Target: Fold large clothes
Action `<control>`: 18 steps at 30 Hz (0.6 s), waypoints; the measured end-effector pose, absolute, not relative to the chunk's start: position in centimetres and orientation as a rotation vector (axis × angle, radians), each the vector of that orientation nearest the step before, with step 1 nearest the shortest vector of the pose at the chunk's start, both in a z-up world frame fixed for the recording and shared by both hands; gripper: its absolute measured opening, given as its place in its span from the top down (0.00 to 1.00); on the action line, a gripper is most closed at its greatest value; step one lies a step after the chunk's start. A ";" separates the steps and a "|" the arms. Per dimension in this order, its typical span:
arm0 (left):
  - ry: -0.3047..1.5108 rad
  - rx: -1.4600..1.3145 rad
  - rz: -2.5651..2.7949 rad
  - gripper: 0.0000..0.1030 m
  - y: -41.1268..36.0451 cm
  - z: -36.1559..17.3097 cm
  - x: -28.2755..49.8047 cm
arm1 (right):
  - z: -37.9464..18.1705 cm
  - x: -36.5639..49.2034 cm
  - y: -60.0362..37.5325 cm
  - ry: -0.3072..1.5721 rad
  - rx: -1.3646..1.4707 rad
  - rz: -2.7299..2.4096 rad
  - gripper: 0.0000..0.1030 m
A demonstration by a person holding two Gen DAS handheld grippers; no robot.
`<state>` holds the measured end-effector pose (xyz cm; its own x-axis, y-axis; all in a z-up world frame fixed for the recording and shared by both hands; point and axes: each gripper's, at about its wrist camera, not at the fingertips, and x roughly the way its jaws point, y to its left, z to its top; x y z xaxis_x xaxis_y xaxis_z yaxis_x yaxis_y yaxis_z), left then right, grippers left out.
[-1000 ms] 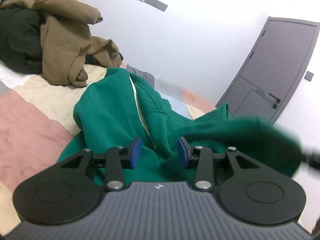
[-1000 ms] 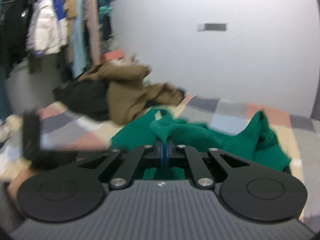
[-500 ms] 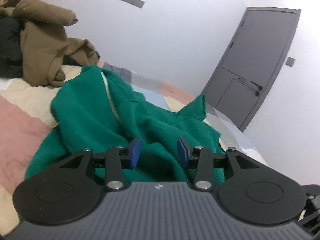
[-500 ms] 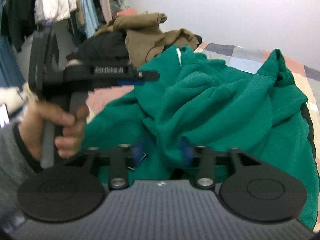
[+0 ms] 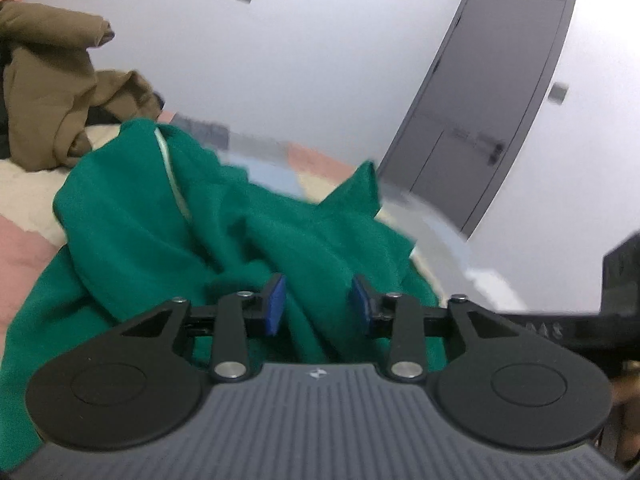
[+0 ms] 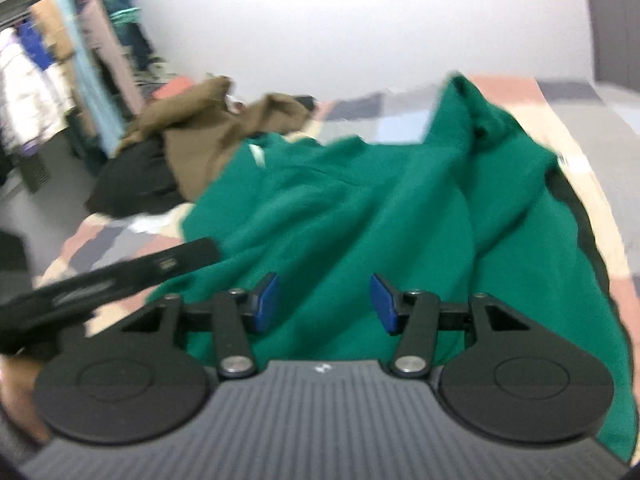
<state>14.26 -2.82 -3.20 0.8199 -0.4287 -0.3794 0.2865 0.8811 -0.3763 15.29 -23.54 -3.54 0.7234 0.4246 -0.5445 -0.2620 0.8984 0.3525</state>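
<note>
A green hoodie (image 6: 360,208) lies on a pastel checked blanket (image 6: 400,116) beside a brown garment (image 5: 52,92).

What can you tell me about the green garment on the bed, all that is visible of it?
The large green fleece-like garment lies crumpled and unfolded on the patchwork bed cover, in deep soft folds. A pale strip, perhaps a cord or lining, shows near its far end, and one corner stands up in a peak. Its far edge lies close by the brown garment. The left claw and right claw are both open above it, gripping nothing.
</note>
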 end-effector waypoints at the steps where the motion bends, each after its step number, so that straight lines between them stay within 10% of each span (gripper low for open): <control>1: 0.494 -0.300 -0.380 0.66 -3.1 -3.5 14.5 | -4.2 15.9 -23.9 0.680 0.288 0.384 0.49; 18: 0.622 -0.222 -0.298 0.66 -4.9 -6.7 16.5 | -6.7 18.3 -25.4 0.716 0.289 0.329 0.50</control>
